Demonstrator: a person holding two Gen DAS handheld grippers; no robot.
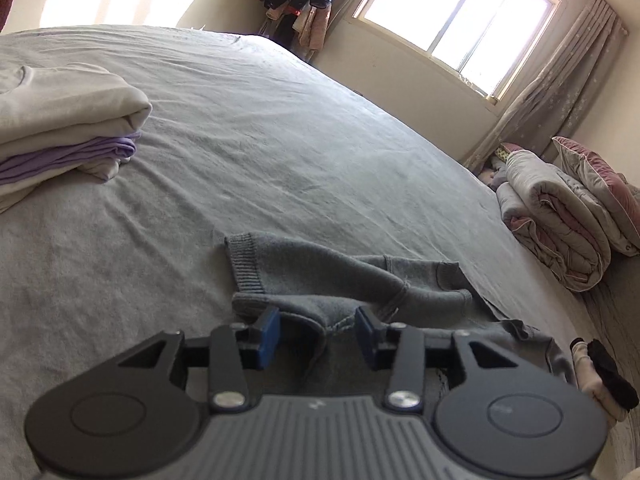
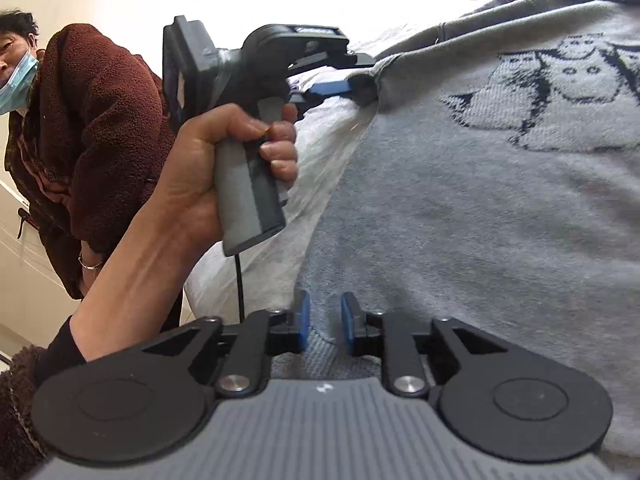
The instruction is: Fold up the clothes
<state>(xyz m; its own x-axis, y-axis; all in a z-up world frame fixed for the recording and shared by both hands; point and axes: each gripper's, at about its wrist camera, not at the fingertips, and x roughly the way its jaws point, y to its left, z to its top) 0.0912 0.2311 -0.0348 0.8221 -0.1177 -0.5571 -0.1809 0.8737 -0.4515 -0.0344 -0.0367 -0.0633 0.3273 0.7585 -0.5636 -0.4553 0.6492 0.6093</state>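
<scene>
Left hand-held gripper (image 1: 316,334): jaws apart around a ridge of the grey sweater (image 1: 360,280).
Right hand-held gripper (image 2: 324,326): jaws narrowly apart at its ribbed hem.
Axis: sweater ran rightward, between both hand-held grippers.

A home bedroom: a wide grey-sheeted bed (image 1: 280,140), rolled pink-grey quilts (image 1: 560,224), a curtained sliding window (image 1: 460,20).

I can read no words, numbers or brand names anywhere. The only mark on my right gripper (image 2: 324,322) is a small pale logo on its ribbed grey body, too small to make out. The grey sweater (image 2: 480,208) carries a knitted cartoon figure without lettering.
</scene>
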